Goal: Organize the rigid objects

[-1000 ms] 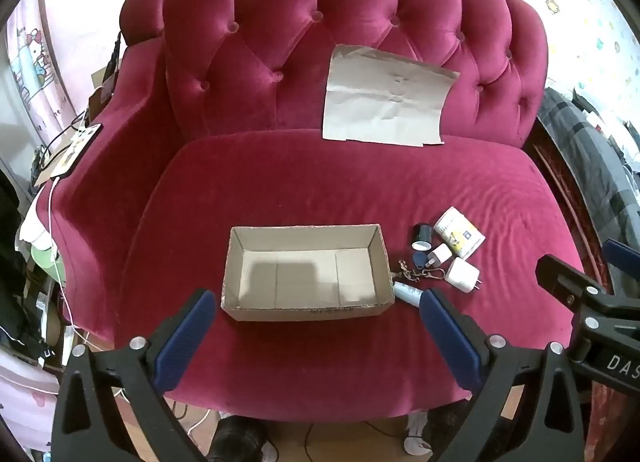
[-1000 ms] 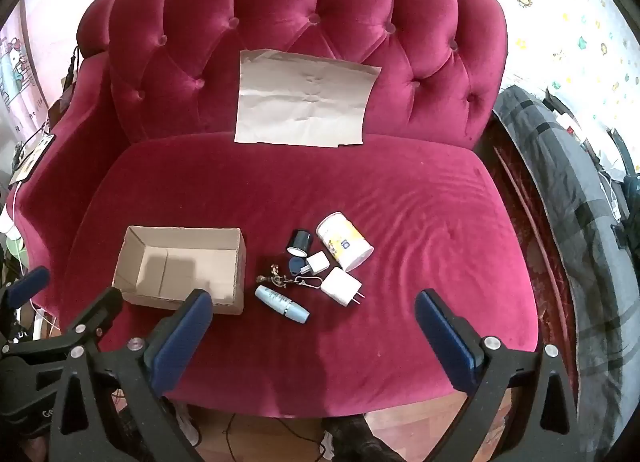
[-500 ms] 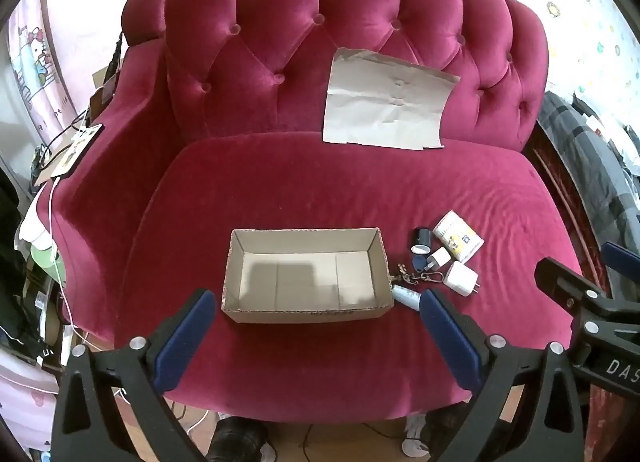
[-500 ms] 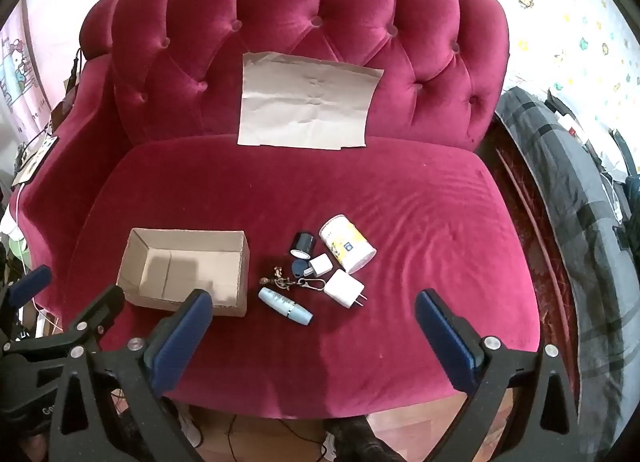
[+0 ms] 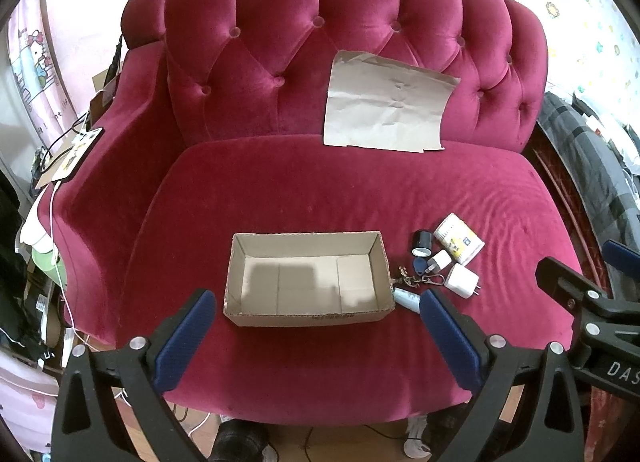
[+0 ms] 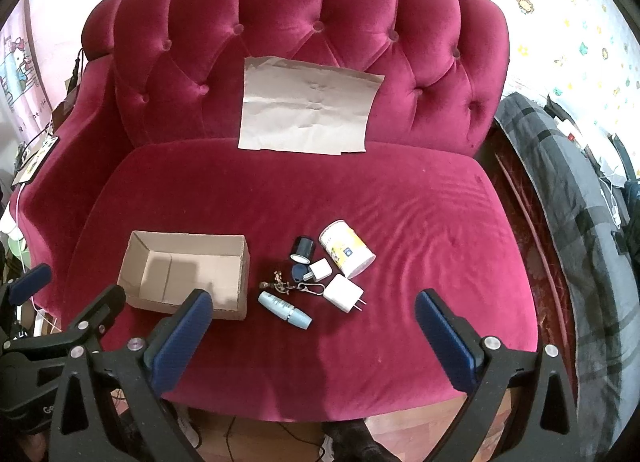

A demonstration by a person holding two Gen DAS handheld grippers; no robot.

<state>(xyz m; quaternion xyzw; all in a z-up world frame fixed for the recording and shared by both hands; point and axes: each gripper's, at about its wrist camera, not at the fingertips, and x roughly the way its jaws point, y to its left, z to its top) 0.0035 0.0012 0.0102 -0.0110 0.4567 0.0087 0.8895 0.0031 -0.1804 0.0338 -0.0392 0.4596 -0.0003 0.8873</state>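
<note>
An empty cardboard box (image 5: 308, 282) (image 6: 186, 274) sits on the red sofa seat (image 5: 320, 190). To its right lies a cluster of small items: a white canister (image 6: 346, 248) (image 5: 459, 239), a dark blue cylinder (image 6: 303, 249), a small white plug (image 6: 320, 269), a larger white charger (image 6: 342, 293) (image 5: 462, 280), a keyring with a blue fob (image 6: 290, 282) and a light blue tube (image 6: 284, 310). My left gripper (image 5: 314, 314) hangs open in front of the box. My right gripper (image 6: 314, 312) hangs open in front of the cluster. Neither holds anything.
A sheet of brown paper (image 6: 308, 110) leans on the tufted backrest. A phone with a cable (image 5: 78, 148) rests on the left armrest. A grey plaid blanket (image 6: 580, 222) lies right of the sofa. Cables and clutter (image 5: 36, 262) crowd the floor at left.
Both grippers have drifted slightly, so the box and items sit a little lower in the views. Nothing was grasped or moved.
</note>
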